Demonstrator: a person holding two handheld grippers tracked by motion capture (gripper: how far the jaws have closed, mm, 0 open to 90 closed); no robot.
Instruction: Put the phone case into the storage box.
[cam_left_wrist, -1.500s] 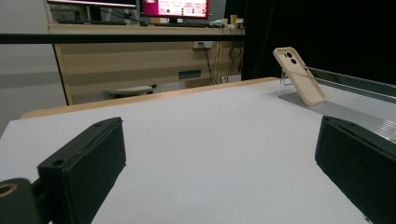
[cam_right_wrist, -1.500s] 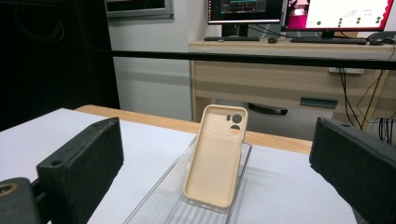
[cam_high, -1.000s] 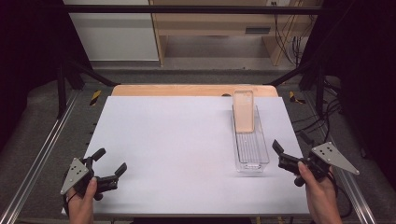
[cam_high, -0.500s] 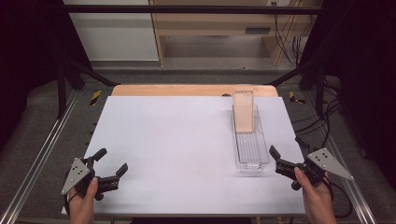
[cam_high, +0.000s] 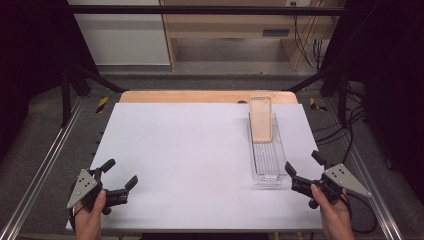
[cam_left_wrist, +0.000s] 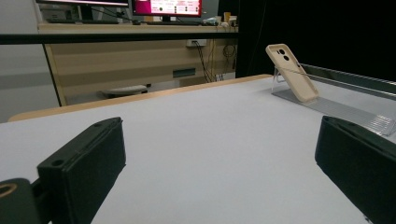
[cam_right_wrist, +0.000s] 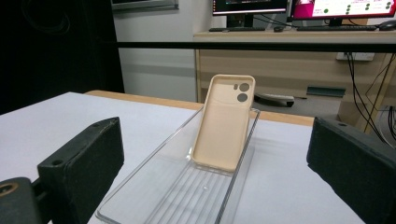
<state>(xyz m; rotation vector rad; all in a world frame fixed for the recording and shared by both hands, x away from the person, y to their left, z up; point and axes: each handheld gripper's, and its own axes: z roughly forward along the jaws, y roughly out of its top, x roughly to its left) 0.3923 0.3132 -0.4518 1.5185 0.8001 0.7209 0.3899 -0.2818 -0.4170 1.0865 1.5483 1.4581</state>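
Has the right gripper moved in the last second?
Yes. In the high view the right gripper has slid left and slightly toward the person, closing on the near end of the clear tray, which has stayed put. Its jaws are open.

A white tabletop fills the frame's centre, a wooden strip along its far edge. Monitors glow at the top of the right gripper view.

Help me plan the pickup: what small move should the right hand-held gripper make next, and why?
Probably ease the right hand-held gripper forward over the clear tray toward the beige phone case. Its jaws stand open and empty beside the tray's near end, and the case leans upright at the far end, untouched.
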